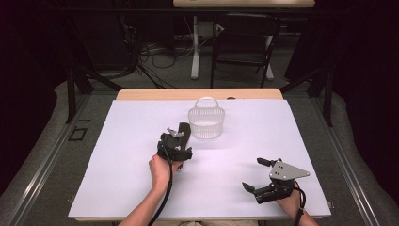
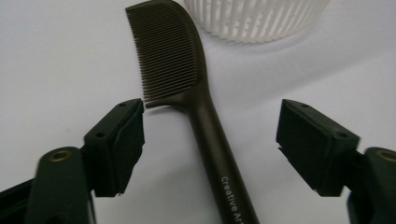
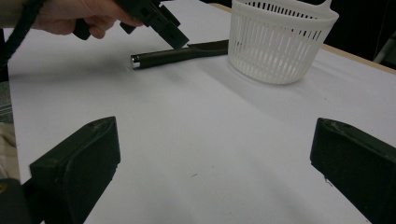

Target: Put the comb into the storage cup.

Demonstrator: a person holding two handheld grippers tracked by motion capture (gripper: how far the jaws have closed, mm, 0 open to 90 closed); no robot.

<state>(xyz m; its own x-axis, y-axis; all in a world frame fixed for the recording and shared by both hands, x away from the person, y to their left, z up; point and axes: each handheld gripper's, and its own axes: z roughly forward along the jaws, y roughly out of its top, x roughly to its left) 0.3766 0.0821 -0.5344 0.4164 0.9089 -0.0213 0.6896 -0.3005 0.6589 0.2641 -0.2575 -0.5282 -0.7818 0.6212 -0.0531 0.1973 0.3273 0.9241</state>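
Note:
A dark brown comb (image 2: pixel 205 116) lies flat on the white table cover, its teeth end toward a white slatted basket (image 2: pixel 254 18). My left gripper (image 2: pixel 210 135) is open and hovers just over the comb, one jaw on each side of the handle where it meets the teeth, neither touching it. From above, the left gripper (image 1: pixel 176 139) covers most of the comb (image 1: pixel 185 129), just left of the basket (image 1: pixel 206 123). My right gripper (image 1: pixel 252 173) is open and holds nothing, near the front right. Its own view looks across at the comb (image 3: pixel 173 55) and the basket (image 3: pixel 280 39).
The white cover (image 1: pixel 122 155) spans the table; a strip of bare wood (image 1: pixel 155 94) shows at the far edge. Beyond the table stand a folding chair (image 1: pixel 244 42) and cables on the floor. The basket has a handle and looks empty.

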